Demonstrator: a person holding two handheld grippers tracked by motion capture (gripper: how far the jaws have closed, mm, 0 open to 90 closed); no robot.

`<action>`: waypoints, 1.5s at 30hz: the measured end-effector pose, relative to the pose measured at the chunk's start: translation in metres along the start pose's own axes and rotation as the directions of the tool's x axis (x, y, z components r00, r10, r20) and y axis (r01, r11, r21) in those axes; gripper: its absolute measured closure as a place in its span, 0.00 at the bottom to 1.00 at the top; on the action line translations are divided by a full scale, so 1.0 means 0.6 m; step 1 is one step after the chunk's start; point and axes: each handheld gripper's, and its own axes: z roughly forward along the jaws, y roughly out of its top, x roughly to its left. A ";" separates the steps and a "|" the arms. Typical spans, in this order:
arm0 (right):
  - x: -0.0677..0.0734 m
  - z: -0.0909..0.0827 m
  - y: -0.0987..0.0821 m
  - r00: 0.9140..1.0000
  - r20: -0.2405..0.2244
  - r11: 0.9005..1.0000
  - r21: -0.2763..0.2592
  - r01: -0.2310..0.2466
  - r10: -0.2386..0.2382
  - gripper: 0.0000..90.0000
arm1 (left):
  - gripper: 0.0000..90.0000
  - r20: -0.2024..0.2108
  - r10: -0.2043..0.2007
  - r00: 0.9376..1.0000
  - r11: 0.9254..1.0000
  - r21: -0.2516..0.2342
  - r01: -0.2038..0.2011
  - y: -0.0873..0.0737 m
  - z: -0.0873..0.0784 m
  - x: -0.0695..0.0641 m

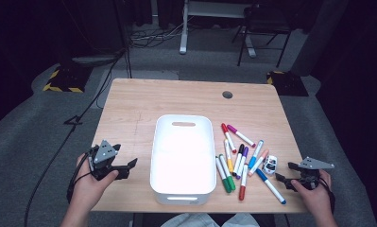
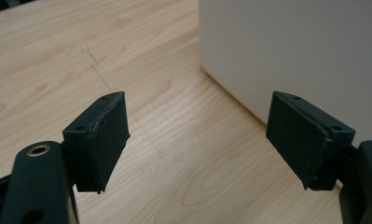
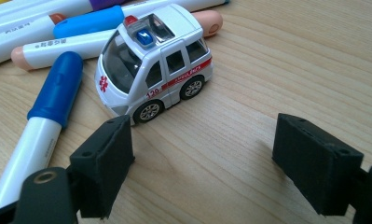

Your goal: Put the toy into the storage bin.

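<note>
A white bin (image 1: pixel 156 156) stands in the middle of the wooden table (image 1: pixel 129 109). Right of it lie several coloured markers (image 1: pixel 238 156) and a small white toy ambulance (image 1: pixel 270 164). My left gripper (image 1: pixel 129 166) is low over the table's front left, open and empty, with its jaws pointing at the bin's side wall (image 2: pixel 291 46). In its own view the left gripper (image 2: pixel 197 107) has bare wood between the pads. My right gripper (image 1: pixel 283 176) rests at the front right, open. The toy ambulance (image 3: pixel 151 65) sits just ahead of the right gripper (image 3: pixel 203 120), beside its left pad, untouched.
A blue-capped marker (image 3: pixel 53 98) and a peach-capped marker (image 3: pixel 58 49) lie against the ambulance's far side. A round cable hole (image 1: pixel 227 94) is at the table's back right. A chair (image 1: pixel 264 23) and a desk frame stand on the floor beyond the table.
</note>
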 end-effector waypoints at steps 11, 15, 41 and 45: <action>-0.003 -0.029 0.006 0.999 -0.037 0.999 -0.035 0.007 -0.008 0.27 | 0.25 0.050 -0.031 0.998 0.999 0.032 0.030 -0.054 0.032 0.010; -0.004 -0.039 0.015 0.998 -0.068 0.997 -0.079 -0.013 0.007 0.24 | 0.25 0.063 -0.051 0.997 0.997 0.062 0.047 -0.077 0.057 0.011; 0.005 0.025 0.166 0.987 -0.118 0.992 -0.076 0.100 -0.108 0.42 | 0.23 0.017 -0.047 0.999 0.985 0.164 0.044 -0.097 0.079 0.001; 0.006 0.050 0.192 0.982 -0.134 0.990 -0.060 0.125 -0.133 0.43 | 0.21 0.011 -0.044 0.999 0.985 0.167 0.041 -0.095 0.081 0.000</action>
